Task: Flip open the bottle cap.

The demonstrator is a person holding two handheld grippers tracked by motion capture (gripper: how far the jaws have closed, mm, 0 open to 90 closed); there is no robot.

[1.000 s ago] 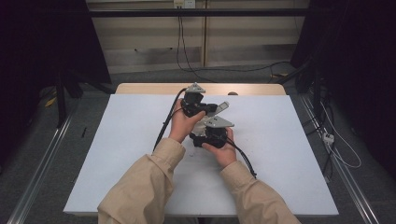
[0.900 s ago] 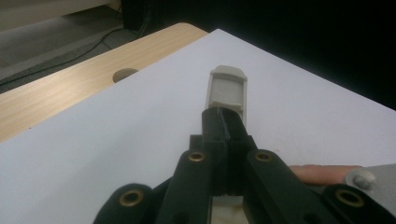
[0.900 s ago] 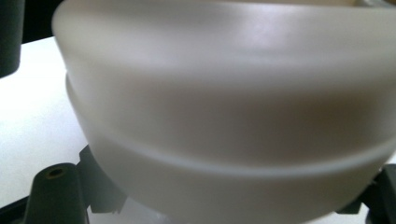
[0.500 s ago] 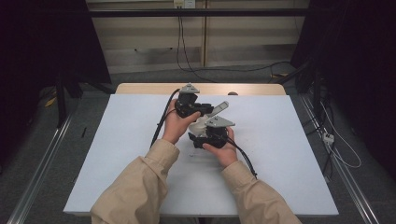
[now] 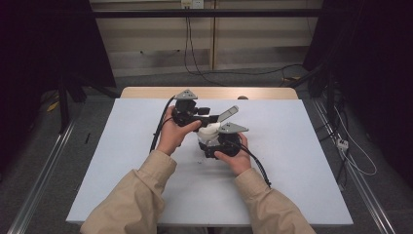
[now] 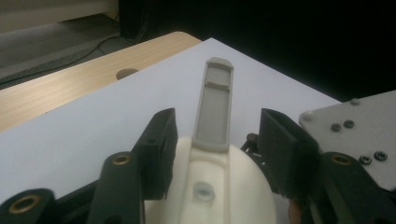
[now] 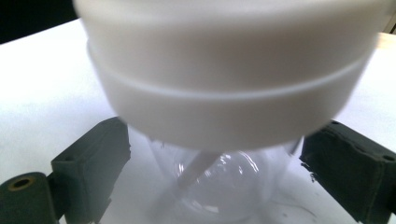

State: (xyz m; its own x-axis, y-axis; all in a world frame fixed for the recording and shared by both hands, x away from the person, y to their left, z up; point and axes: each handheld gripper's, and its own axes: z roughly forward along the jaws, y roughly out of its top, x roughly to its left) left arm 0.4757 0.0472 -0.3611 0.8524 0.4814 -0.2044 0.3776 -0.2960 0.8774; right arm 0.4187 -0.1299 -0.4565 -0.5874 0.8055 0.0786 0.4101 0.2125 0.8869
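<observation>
Your left tongs [image 6: 215, 154] straddle the white lid [image 6: 210, 186] of a small container, jaws parted on either side of it; the left jaw touches the lid's edge, the right one stands just clear. A grey flap [image 6: 214, 105] rises upright from the lid between them. Your right tongs [image 7: 215, 182] sit lower, jaws spread wide around the container's clear body [image 7: 219, 179], whether they touch it you cannot tell. From above, both hands meet near the middle of the white-covered desk [image 5: 302, 161], left hand [image 5: 171, 134] behind, right hand [image 5: 234, 156] in front, with the container [image 5: 209, 131] held between the two tongs, above the desk
</observation>
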